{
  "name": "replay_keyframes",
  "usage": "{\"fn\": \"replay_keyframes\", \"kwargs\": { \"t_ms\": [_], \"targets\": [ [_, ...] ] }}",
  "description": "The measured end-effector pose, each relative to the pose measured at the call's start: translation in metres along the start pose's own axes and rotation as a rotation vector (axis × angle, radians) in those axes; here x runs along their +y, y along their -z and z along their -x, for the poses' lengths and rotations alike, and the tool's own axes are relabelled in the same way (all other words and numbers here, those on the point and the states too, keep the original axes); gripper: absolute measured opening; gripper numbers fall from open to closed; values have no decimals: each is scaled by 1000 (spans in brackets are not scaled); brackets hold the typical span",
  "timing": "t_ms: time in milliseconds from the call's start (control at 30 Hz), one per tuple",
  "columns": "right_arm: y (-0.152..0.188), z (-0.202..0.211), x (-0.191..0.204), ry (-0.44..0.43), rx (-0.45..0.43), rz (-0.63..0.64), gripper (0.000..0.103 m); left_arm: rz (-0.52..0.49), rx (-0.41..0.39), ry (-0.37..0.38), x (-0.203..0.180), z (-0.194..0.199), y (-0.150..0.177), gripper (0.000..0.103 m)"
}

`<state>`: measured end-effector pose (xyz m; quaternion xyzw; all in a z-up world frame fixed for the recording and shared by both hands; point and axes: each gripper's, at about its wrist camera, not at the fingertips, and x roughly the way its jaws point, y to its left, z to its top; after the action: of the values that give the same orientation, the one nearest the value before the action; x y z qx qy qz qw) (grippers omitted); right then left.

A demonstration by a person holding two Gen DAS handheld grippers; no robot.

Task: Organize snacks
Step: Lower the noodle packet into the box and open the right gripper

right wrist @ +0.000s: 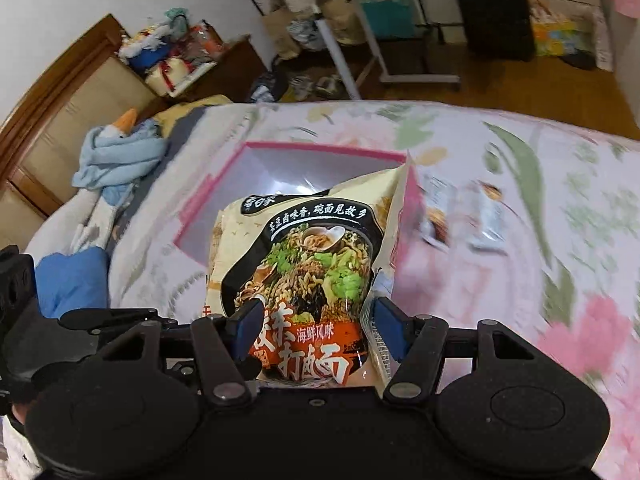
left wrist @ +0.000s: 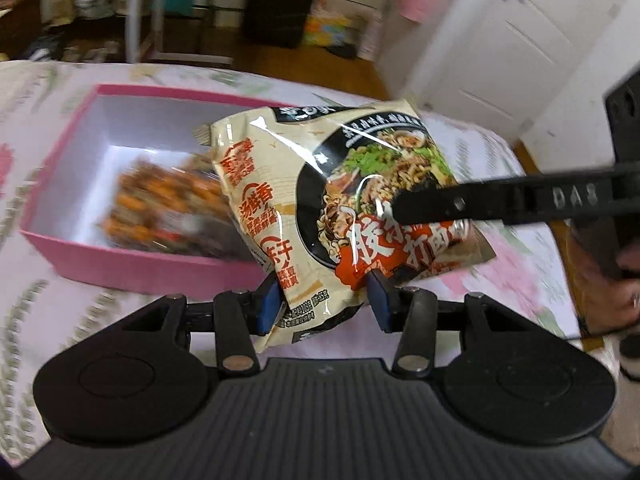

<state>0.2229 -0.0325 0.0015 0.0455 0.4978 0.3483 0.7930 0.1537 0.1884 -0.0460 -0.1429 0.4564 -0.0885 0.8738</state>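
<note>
A cream and black instant noodle packet (left wrist: 340, 200) with a noodle bowl picture hangs above the bed, held at two ends. My left gripper (left wrist: 324, 304) is shut on its lower edge, blue pads pressing both sides. My right gripper (right wrist: 320, 328) is shut on the same noodle packet (right wrist: 304, 264) at its red-lettered end; one of its black fingers (left wrist: 480, 204) crosses the packet in the left wrist view. Just beyond the packet lies an open pink box (left wrist: 132, 264) with a white inside, holding a blurred orange and dark snack bag (left wrist: 168, 208).
The pink box (right wrist: 208, 192) rests on a floral bedspread (right wrist: 520, 240). Loose snack packets (right wrist: 460, 216) lie to its right. A goose plush in a blue cloth (right wrist: 116, 148) and a wooden headboard (right wrist: 48, 120) are on the left. Beyond the bed stand a white desk frame (right wrist: 360, 40) and a black suitcase (right wrist: 492, 8).
</note>
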Motion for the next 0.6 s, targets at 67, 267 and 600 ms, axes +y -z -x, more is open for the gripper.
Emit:
{"fn": "replay_keyframes", "kwargs": {
  "t_ms": [67,267,600],
  "targets": [
    [-10,-16,10,-15,-17,30,68,14,-7,-33,16,-1,-12,44],
    [-37,-69,23,20,32,11,67,25,-21,-98,54,-24,-41,45],
    [-31,-79,18,41,39,-75,66,-50,-21,-192,56,-27,-41,49]
  ]
}}
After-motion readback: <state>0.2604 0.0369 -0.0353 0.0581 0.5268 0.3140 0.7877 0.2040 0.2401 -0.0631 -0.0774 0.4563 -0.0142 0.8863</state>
